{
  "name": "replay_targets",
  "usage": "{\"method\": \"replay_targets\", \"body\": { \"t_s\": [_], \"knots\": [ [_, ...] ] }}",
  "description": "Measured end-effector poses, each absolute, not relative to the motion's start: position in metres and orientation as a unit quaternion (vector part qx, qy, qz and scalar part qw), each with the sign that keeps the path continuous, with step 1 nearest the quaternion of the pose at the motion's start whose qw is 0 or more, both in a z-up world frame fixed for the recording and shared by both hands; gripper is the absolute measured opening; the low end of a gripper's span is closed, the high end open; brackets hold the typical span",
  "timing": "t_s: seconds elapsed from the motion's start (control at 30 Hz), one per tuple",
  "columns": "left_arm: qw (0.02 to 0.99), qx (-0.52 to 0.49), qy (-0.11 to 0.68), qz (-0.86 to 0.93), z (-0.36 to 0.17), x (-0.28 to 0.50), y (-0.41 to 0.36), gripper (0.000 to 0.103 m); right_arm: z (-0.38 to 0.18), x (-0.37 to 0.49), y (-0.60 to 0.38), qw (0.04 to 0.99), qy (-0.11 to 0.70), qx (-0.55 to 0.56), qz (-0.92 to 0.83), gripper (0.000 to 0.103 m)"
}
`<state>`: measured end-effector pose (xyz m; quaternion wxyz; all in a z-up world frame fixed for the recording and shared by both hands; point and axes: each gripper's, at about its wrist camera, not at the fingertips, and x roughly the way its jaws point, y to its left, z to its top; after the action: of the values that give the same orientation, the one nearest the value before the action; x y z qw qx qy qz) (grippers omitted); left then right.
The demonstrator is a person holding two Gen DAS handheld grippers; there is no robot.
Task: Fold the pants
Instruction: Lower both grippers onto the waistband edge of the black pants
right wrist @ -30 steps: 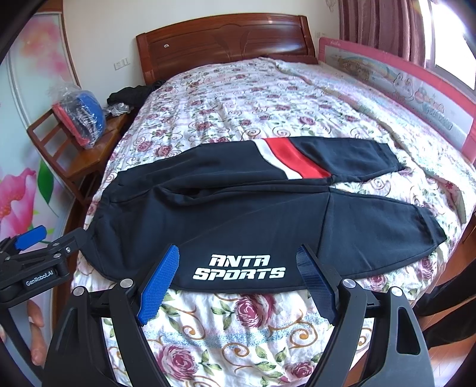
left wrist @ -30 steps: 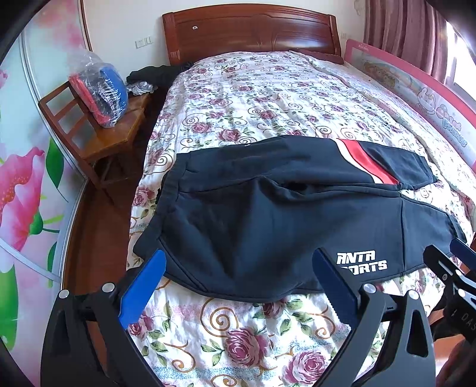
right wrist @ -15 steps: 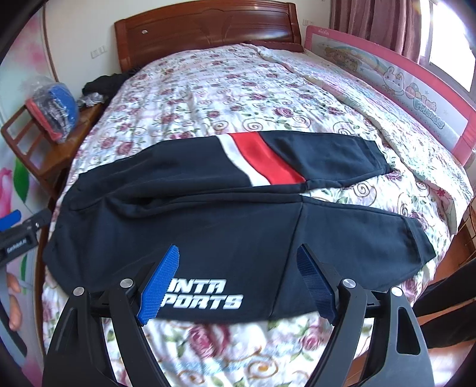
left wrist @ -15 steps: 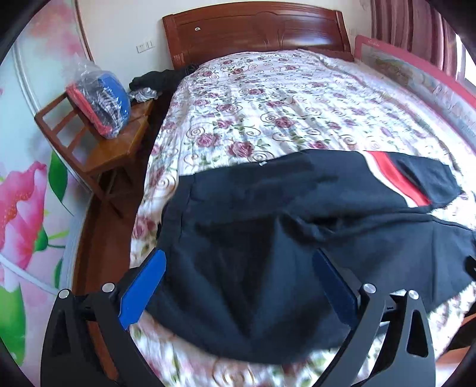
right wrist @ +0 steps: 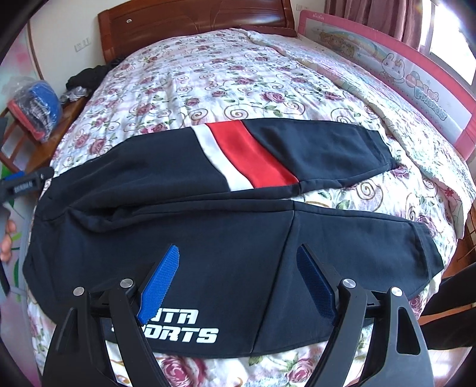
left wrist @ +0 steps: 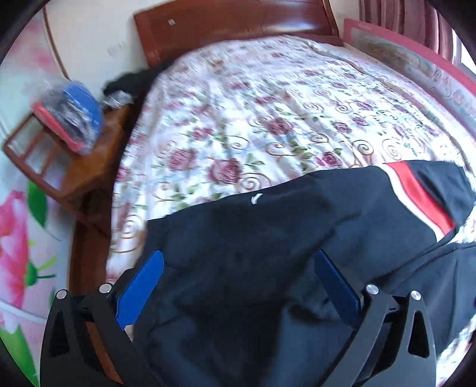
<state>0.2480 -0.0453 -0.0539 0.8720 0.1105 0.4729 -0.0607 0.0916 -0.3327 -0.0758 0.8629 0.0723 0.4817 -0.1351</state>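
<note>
Black track pants point(right wrist: 184, 238) with a red and white stripe lie spread across the foot of the flowered bed, waist at the left, both legs running right. White lettering shows on the near leg. The pants also fill the lower part of the left wrist view point(left wrist: 267, 268). My left gripper point(left wrist: 238, 279) is open, hovering over the waist end. My right gripper point(right wrist: 238, 277) is open over the near leg, just beyond the lettering. The left gripper also shows at the left edge of the right wrist view point(right wrist: 23, 184).
The flowered bedspread point(right wrist: 238, 83) stretches to a wooden headboard point(right wrist: 190, 26). A pink guard rail point(right wrist: 416, 80) runs along the right side. A wooden chair point(left wrist: 74, 169) with bagged clothes stands left of the bed. Dark clothes point(right wrist: 86, 79) lie near the headboard.
Both grippers have moved forward and down toward the pants; the left one now sits over the waist, the right one over the near leg. Both stay open.
</note>
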Motion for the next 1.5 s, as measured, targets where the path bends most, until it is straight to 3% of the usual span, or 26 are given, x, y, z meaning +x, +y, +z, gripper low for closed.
{"method": "replay_targets", "body": {
  "t_s": [0.23, 0.47, 0.83, 1.13, 1.5],
  "knots": [
    [0.852, 0.146, 0.502, -0.025, -0.072, 0.311, -0.040, 0.101, -0.081, 0.101, -0.338, 0.863, 0.482, 0.075, -0.134, 0.081],
    [0.820, 0.098, 0.562, -0.049, -0.101, 0.351, -0.025, 0.101, -0.087, 0.108, -0.338, 0.861, 0.486, 0.075, -0.131, 0.081],
    [0.743, 0.113, 0.653, -0.097, -0.149, 0.395, -0.024, 0.101, -0.085, 0.116, -0.332, 0.862, 0.485, 0.067, -0.129, 0.081],
    [0.731, 0.106, 0.663, -0.123, -0.160, 0.408, -0.022, 0.101, -0.089, 0.135, -0.335, 0.861, 0.490, 0.055, -0.127, 0.081],
    [0.712, 0.158, 0.667, -0.153, -0.182, 0.412, -0.044, 0.101, -0.071, 0.203, -0.483, 0.805, 0.531, 0.091, -0.250, 0.081]
  ]
}}
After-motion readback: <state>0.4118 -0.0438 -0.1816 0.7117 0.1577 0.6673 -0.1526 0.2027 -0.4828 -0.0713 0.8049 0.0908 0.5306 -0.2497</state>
